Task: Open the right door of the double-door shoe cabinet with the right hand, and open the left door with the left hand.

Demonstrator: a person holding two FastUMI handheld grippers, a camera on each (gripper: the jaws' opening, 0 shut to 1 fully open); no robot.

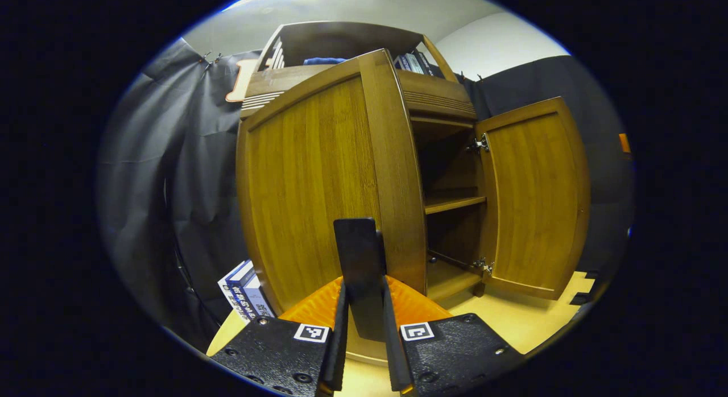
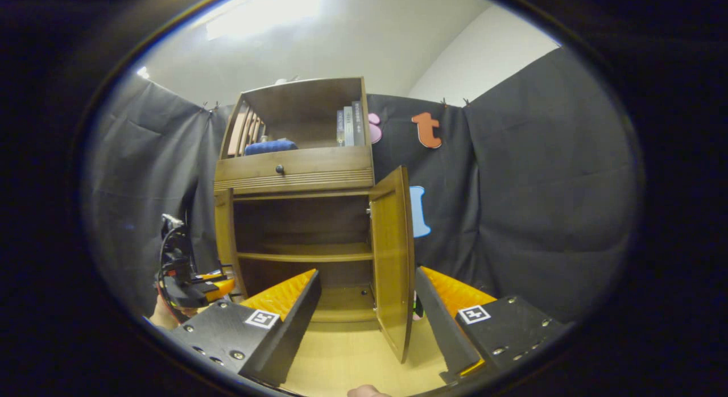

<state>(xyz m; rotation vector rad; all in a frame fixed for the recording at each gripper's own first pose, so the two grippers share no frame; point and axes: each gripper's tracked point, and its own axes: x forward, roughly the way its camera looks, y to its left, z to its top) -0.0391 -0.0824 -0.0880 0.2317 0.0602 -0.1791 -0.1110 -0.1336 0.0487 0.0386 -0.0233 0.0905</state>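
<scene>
Right door [image 2: 392,260] is swung wide, standing edge-on out from the shoe cabinet [image 2: 296,175] in the right gripper view, hinges showing, shelf [image 2: 304,252] bare behind it. I'd call that half of the job done. Now the left door [image 1: 318,186]: in the left gripper view it is angled out from the cabinet front, its free edge pulled away from the frame, dark interior showing just beyond. So it is part-open at least, and by the right gripper view, where the whole opening shows and the door's edge stands at the left side, it looks close to fully swung. What's left, by my read, is finishing that swing and letting go.

Left tongs [image 1: 364,306] are pinched on a dark, flat upright piece rising between the two fingers, right at the lower free edge of the left door; it looks like the door's handle, though I can't be sure from here. Fingers narrow, pressing it from both sides.

Right tongs [image 2: 364,306] are spread wide, nothing in them. The right door's lower corner hangs between the two fingers, apart from both as far as I can tell. Far left in that view, the other gripper and the hand holding it sit low beside the cabinet, above the table [image 2: 341,357]
</scene>
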